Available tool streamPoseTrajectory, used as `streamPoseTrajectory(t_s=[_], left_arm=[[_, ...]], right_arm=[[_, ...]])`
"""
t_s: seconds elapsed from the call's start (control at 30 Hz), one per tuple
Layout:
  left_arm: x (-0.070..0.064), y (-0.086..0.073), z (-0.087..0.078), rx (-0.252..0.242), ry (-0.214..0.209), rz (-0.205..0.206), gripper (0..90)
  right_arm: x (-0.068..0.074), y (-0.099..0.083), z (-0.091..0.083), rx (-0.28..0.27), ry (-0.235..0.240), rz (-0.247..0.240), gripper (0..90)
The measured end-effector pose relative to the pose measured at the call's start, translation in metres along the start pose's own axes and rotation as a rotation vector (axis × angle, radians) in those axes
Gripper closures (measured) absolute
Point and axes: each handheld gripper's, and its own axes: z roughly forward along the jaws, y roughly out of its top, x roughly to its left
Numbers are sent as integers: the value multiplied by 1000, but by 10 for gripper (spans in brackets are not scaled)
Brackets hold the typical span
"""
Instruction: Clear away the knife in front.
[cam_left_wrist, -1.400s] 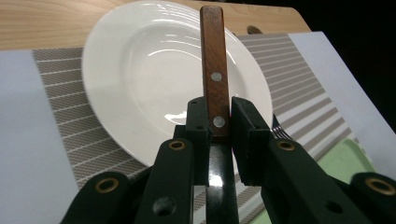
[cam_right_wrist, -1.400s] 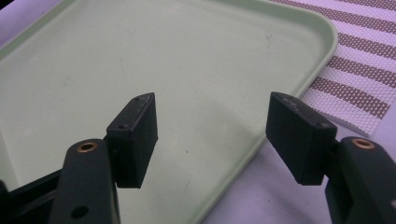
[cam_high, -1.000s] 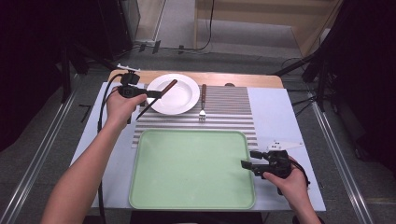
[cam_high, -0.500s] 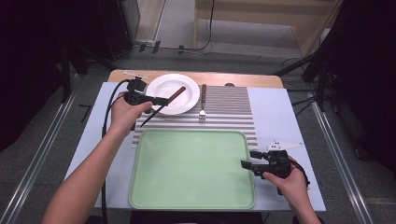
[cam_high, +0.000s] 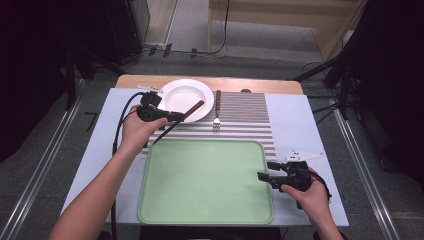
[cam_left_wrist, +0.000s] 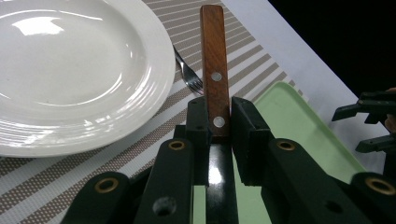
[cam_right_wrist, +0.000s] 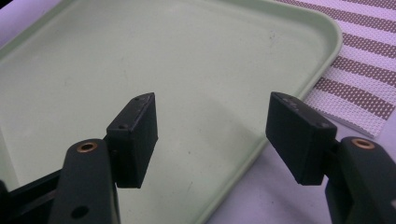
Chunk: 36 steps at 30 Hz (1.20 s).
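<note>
Nearest the person, the right gripper (cam_high: 263, 170) is hovering over the right edge of the green tray (cam_high: 200, 185), its jaws spread wide and holding nothing. Farther off, the left gripper (cam_high: 179, 117) is clamping a wooden-handled knife (cam_left_wrist: 213, 70) just beside the white plate (cam_high: 175, 95), above the striped mat (cam_high: 250, 120), with the fork (cam_high: 217, 111) lying beyond.

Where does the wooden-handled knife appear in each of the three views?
High view: the wooden-handled knife lies slanted left of centre, held by the left tool, its handle end over the rim of the round white plate.
Left gripper view: centre, handle rising from the shut jaws.
Right gripper view: not in it; the flat green plastic tray lies under the open right tool.
Shared landmark: the tray's green edge.
</note>
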Motion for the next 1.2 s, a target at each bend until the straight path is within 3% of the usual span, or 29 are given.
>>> streamPoseTrajectory(t_s=[0.5,1.2], left_arm=[[-15,-16,4,21,-29,28,771],[-27,-52,9,41,-11,50,770]], right_arm=[[0,0,1,0,-2,-10,333],[1,0,1,5,0,-7,333]])
